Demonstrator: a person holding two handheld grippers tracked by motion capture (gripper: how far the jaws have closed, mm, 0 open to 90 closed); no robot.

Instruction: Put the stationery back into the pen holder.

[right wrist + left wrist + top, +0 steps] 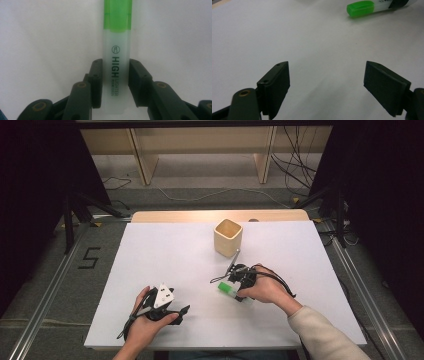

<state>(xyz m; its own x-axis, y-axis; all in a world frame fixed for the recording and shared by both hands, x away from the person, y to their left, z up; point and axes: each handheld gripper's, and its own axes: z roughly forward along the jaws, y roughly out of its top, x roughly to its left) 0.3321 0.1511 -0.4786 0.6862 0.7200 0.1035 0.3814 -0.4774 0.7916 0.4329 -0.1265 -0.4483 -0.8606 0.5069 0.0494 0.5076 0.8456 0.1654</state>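
A highlighter [116, 47] with a green cap and a frosted white body marked HIGH LIGHTER lies on the white table top [165, 255]. My right gripper [115, 75] is shut on its body, one black pad on each side, cap pointing away. From above, the highlighter [226, 289] sticks out to the left of the right gripper [239, 285], low over the table. My left gripper [327, 82] stands open with bare table between its jaws; the highlighter's green cap [360, 8] lies farther off. In the high view the left gripper [177, 312] rests near the table's front edge.
A square wooden cup [228, 237] stands upright at the back middle of the table, just beyond the right hand. A thin pen-like stick [233, 261] lies between the cup and the right gripper. Shelves and cables are on the floor beyond.
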